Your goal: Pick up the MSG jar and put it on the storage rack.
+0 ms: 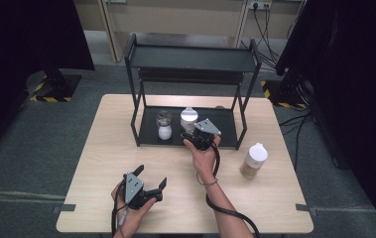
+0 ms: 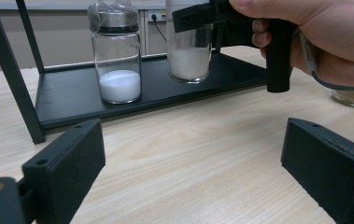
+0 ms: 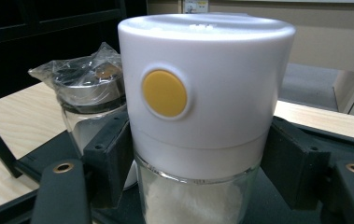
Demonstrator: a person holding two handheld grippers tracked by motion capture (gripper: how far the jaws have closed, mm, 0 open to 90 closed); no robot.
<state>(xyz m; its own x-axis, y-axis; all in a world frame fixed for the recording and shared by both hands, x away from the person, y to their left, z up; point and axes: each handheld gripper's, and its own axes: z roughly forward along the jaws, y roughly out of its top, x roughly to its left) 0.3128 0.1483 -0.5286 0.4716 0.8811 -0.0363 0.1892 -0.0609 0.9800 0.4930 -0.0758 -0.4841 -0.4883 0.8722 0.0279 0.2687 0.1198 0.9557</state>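
**Two jars on shelf, third on table**

Two grippers at work over a wooden table (image 1: 106,163). Left gripper (image 1: 152,179) near the front edge, left of centre, jaws spread wide and empty, pads hovering just above the wood in the left gripper view (image 2: 67,163). Right gripper (image 1: 194,133) reaching to the front edge of the black rack (image 1: 141,74), at its bottom shelf (image 1: 225,130). Jaws set on both sides of the white-lidded jar (image 3: 198,116), pads (image 3: 111,154) against the glass just under the lid, or very nearly; cannot tell for sure whether pressed tight. Yellow round button (image 3: 164,93) on the lid, facing the right gripper view. White powder inside, jar bottom on the shelf near its middle.

Beside it, toward the shelf's left edge, a clear jar (image 1: 164,125) with a metal cap under crinkled plastic wrap, also holding white powder, upright, just apart from the first. Near the table's right edge, well clear of the rack, a third jar (image 1: 253,159) with white lid and tan contents, upright.

Top shelf of the rack bare.
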